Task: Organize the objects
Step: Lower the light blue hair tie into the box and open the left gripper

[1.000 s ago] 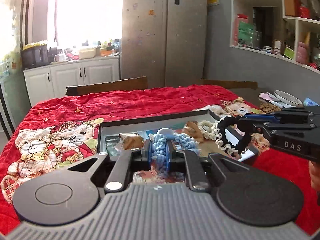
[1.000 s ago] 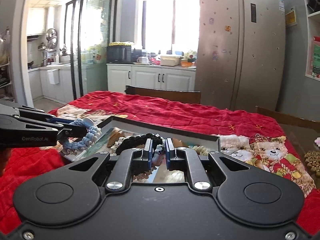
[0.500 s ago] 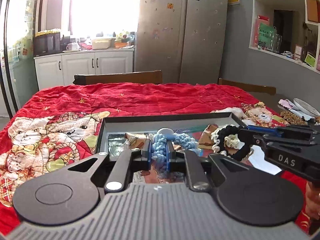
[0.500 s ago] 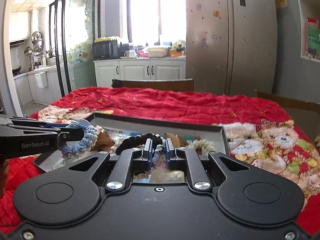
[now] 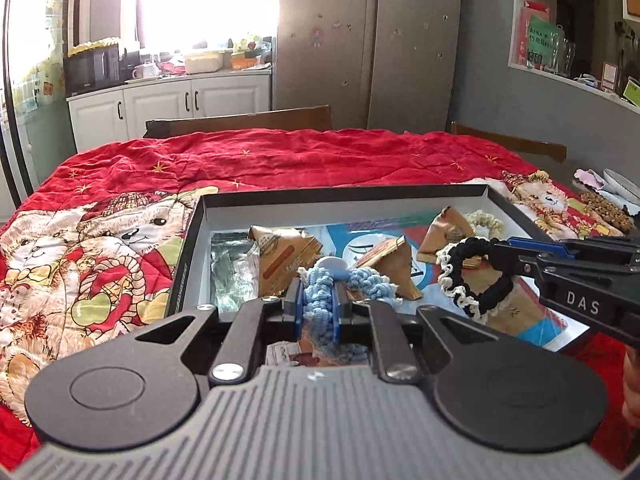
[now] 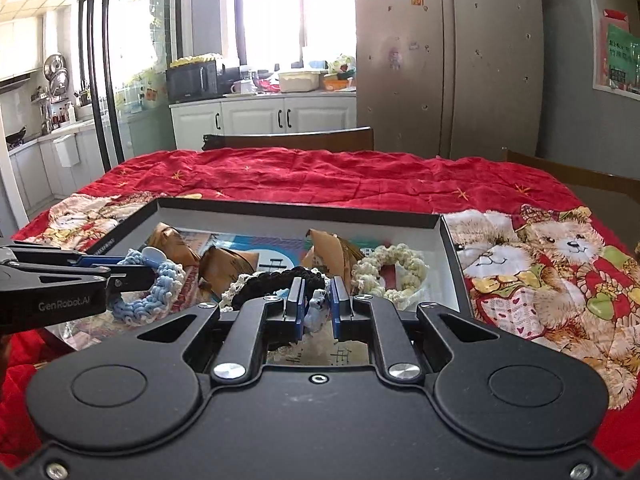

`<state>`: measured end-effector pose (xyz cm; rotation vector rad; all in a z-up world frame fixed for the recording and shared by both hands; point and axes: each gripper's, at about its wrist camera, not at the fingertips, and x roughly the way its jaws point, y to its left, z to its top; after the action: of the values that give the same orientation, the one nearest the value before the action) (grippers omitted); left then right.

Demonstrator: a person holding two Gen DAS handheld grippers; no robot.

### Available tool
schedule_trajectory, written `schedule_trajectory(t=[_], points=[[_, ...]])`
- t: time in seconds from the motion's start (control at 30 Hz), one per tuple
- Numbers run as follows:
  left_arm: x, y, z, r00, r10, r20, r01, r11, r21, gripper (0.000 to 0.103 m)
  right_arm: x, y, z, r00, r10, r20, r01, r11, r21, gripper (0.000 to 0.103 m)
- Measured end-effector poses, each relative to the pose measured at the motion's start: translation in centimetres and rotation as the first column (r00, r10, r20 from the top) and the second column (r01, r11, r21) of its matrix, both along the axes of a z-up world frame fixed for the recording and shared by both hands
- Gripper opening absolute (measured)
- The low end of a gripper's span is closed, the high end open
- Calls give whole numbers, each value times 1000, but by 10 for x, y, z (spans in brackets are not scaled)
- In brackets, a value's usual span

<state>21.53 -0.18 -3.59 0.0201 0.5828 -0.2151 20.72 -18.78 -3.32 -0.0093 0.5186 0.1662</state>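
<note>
Two scrunchies: one per gripper, both held above the open box
Blue scrunchie [image 5: 320,292]: pale blue chunky knit ring with a smooth light-blue tag on top; sits over the near left part of the box
Black scrunchie [image 5: 476,276]: black ring with cream frilled edging, hangs as an open loop over the near right part of the box (from the right wrist view only its black top arc and cream trim show)
Box [image 5: 344,194]: shallow, dark rim, pale inner walls, on a red quilt [image 5: 280,156] with bear prints
Box contents: brown folded paper packets [image 5: 280,256], printed sheets, a cream scrunchie [image 6: 394,270] lying at the far right side
Left gripper [image 5: 318,308]: jaws pinching the blue scrunchie between blue pads, pointing down at a slant toward the box
Right gripper [image 6: 314,308]: jaws nearly together, pinching the black scrunchie's band; also angled downward
Grippers relative: side by side, tips near each other, not touching
Person: only a sliver of hand [image 5: 632,380] at the frame edge, behind the right gripper
</note>
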Motion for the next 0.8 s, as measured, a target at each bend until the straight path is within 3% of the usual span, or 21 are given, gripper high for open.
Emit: schedule_trajectory(t=[0.8], points=[[8, -2, -13, 999, 5, -33, -4, 999, 34, 20, 10, 1, -15, 999, -14, -42, 14, 1000, -14, 13]])
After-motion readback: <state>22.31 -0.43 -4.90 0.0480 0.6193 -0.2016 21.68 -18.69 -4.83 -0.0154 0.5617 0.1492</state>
